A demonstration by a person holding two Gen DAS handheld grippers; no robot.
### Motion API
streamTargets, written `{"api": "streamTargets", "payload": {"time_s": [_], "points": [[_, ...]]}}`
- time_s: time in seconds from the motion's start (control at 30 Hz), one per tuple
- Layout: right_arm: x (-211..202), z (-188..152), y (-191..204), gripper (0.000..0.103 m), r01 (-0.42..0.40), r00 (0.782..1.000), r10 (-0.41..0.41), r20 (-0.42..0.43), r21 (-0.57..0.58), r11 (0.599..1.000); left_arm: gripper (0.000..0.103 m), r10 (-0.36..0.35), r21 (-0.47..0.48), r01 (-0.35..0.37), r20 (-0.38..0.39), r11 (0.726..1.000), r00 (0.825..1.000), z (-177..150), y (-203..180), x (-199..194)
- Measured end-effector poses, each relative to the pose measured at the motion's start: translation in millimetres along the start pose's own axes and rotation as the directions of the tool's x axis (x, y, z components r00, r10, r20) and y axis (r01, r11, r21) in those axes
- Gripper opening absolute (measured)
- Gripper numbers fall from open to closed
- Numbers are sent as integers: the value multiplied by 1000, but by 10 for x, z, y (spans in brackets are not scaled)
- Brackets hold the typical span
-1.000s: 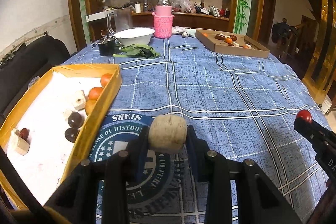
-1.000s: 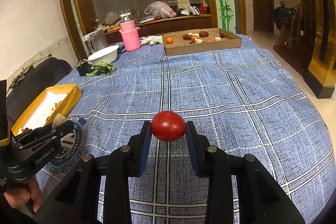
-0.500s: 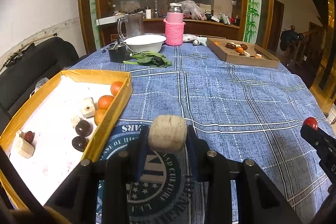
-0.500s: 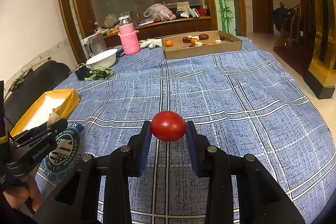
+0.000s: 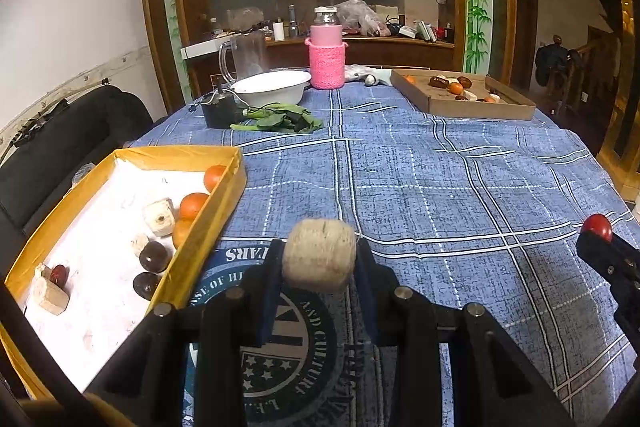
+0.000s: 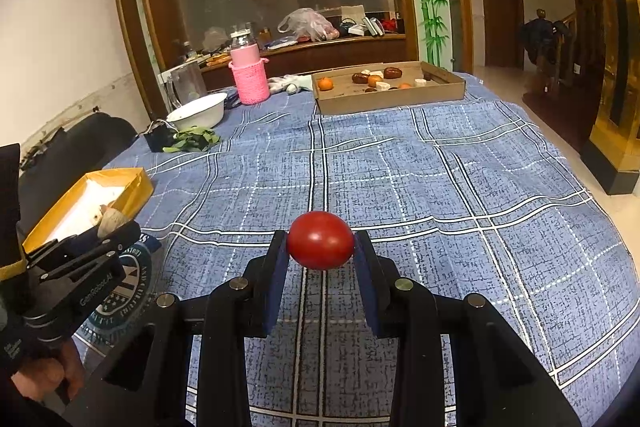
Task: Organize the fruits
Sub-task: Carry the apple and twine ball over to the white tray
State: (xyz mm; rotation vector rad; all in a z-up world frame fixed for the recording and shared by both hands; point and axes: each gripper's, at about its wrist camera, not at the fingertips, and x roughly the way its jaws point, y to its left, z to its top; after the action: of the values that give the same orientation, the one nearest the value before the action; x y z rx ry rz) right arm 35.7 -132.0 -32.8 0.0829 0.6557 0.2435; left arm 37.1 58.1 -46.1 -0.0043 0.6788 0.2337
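Both grippers are loaded and held above the table; the left gripper [image 5: 319,267] has its jaws clamped on a pale beige chunk [image 5: 319,254], rough, fibrous, roughly barrel-shaped, pinched across its sides so it can't roll out; the right gripper [image 6: 320,247] has its jaws clamped on a small red fruit [image 6: 320,239], smooth, glossy, egg-shaped, gripped at its widest part; the red fruit hangs over open blue plaid tablecloth [image 6: 440,187], well apart from either box; the yellow box [image 5: 208,227], shallow with a white floor, sits just left of the left gripper, likely the drop-off, since it already holds orange fruits [image 5: 193,205], dark round ones [image 5: 153,257] and pale cut chunks [image 5: 159,211]; the brown cardboard tray [image 6: 400,99] at the far side carries a similar mix, probably the source; the cloth looks soft and wrinkled, so a round fruit set loose on it may roll; the beige chunk seems nearest to placing, hovering near the yellow box's right wall; white bowl [image 5: 272,87], leafy greens [image 5: 280,121] and pink knitted jar cover [image 5: 327,65] stand far back, out of the way.
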Motion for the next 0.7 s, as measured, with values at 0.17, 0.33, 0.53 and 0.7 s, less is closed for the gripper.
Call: {"api": "streamTargets", "payload": {"time_s": [0.17, 0.33, 0.53, 0.7], "points": [[4, 5, -2, 32, 9, 1000, -9, 2, 3, 1000, 37, 5, -1, -5, -9, 1000, 1000, 1, -10, 25], [-16, 4, -13, 32, 22, 1000, -22, 11, 4, 1000, 37, 3, -6, -3, 12, 1000, 1000, -3, 0, -11], [-26, 6, -11, 32, 48, 999, -48, 16, 1, 999, 37, -3, -10, 3, 31, 1000, 1000, -4, 15, -50], [-50, 16, -23, 32, 60, 998, -60, 31, 4, 998, 37, -4, -15, 5, 57, 1000, 998, -6, 27, -112]]}}
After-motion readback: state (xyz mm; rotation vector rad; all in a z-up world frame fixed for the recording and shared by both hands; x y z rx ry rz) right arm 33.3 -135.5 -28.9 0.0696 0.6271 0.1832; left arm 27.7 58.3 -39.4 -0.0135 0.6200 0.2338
